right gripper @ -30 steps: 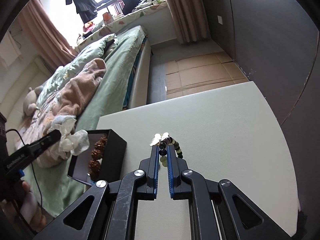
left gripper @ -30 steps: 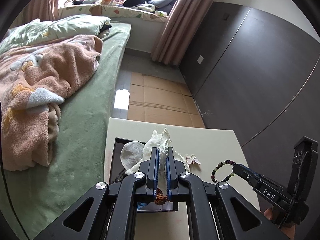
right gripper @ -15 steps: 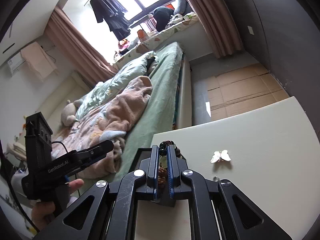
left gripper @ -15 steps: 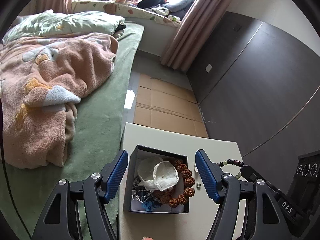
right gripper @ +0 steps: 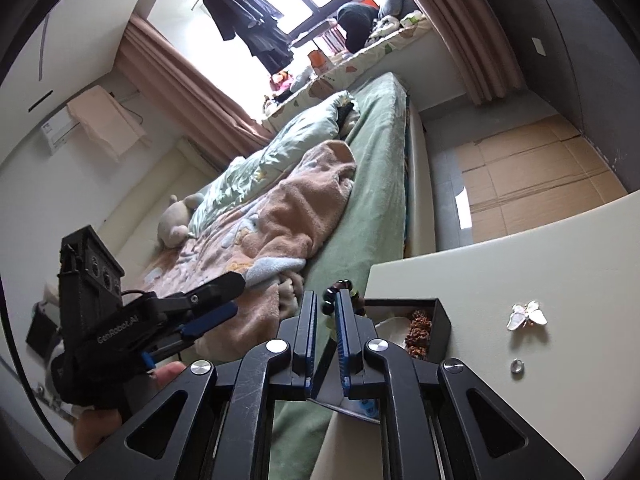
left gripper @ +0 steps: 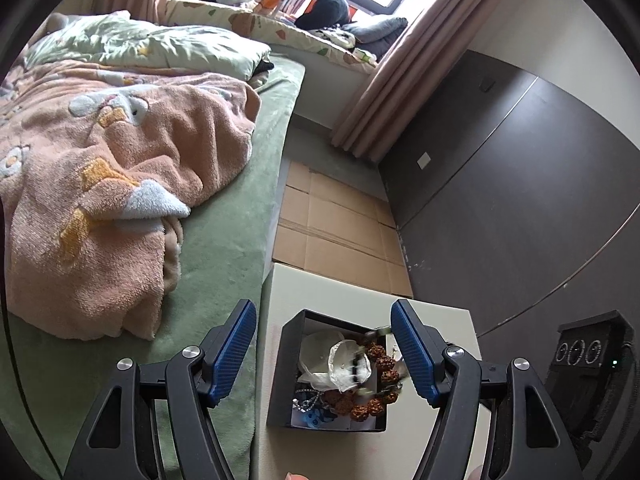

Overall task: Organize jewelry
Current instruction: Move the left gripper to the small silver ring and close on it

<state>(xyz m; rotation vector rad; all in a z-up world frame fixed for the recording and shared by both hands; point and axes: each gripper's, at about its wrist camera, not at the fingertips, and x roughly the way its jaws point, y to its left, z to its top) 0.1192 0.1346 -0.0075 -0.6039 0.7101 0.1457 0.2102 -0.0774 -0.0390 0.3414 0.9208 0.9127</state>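
Daylight from the window (right gripper: 280, 4) far ahead of the fingers is overexposed; room evenly bright, shadows soft, edges strongly curved and dark.

Open left hand-held gripper (left gripper: 322, 354), black jewelry box (left gripper: 286, 380)

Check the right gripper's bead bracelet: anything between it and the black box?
Nothing visible blocks it. The right gripper holds the bead bracelet near the black box, which is open-topped but already crowded with brown beads and a white pouch.
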